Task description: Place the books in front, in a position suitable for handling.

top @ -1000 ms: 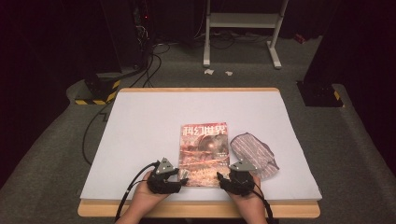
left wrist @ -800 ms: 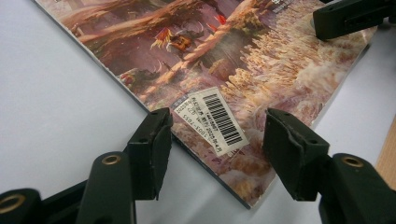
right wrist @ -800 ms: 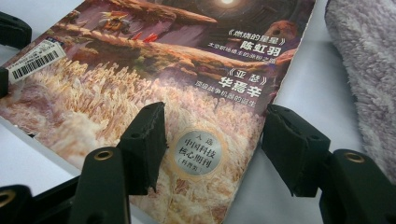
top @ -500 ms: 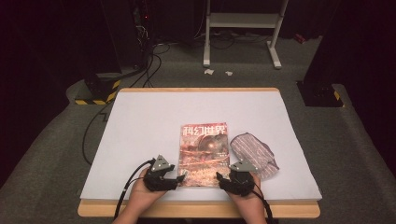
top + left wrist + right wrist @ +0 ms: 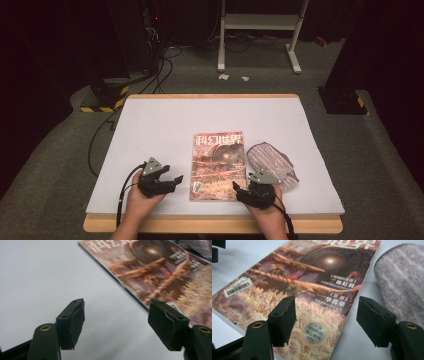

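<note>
On the white table (image 5: 165, 125), high view: magazine (image 5: 216, 165) lies flat, cover up, near the front edge, between the two grippers. Long axis runs front to back; title end points away from the person, barcode corner toward the front left. Striped grey cloth (image 5: 272, 162) sits just beside its right edge. Left gripper (image 5: 170, 181) is just off the magazine's left edge; right gripper (image 5: 240, 189) is at its front right corner. Both sets of jaws have just been opening, with nothing between them.

Left gripper view: pads spread wide, bare table between them, magazine (image 5: 160, 272) edge running diagonally past the right pad (image 5: 166, 323). No contact.

Right gripper view: pads spread wide, hovering over the magazine (image 5: 312, 290) lower cover near the round seal; cloth (image 5: 404, 282) lies to the right. Nothing pinched.

Risk, as judged: if either gripper goes for the flat cover, the pads may only skate on the glossy paper and push the magazine sideways into the cloth. A grip on one corner alone could lift just the cover, fanning or creasing the pages.
</note>
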{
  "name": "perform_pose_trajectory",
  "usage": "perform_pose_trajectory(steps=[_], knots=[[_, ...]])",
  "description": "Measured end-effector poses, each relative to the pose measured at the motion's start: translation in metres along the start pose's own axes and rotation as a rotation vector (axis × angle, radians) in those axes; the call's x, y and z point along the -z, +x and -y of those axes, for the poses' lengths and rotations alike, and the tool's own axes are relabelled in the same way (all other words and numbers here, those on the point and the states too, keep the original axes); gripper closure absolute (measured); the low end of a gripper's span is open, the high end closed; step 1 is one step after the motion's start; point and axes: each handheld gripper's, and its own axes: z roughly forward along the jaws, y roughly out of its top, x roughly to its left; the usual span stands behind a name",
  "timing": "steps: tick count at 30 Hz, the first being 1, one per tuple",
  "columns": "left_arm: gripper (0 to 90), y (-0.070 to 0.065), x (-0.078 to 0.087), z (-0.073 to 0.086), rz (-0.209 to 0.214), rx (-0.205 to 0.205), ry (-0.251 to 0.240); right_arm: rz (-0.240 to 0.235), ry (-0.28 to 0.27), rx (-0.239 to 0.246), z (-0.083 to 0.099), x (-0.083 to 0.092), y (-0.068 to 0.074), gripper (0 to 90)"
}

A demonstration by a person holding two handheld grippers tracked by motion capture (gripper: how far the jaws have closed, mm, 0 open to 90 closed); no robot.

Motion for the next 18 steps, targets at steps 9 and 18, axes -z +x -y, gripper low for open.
perform_pose_trajectory(steps=[9,18], knots=[[23.4,0.026,0.007,0.010,-0.218,-0.053,-0.091,0.008,-0.029,-0.008,-0.004,0.007,-0.005,32.0],[20.1,0.047,0.010,0.013,-0.275,0.005,-0.084,0.025,-0.061,-0.027,-0.007,0.014,-0.016,31.8]])
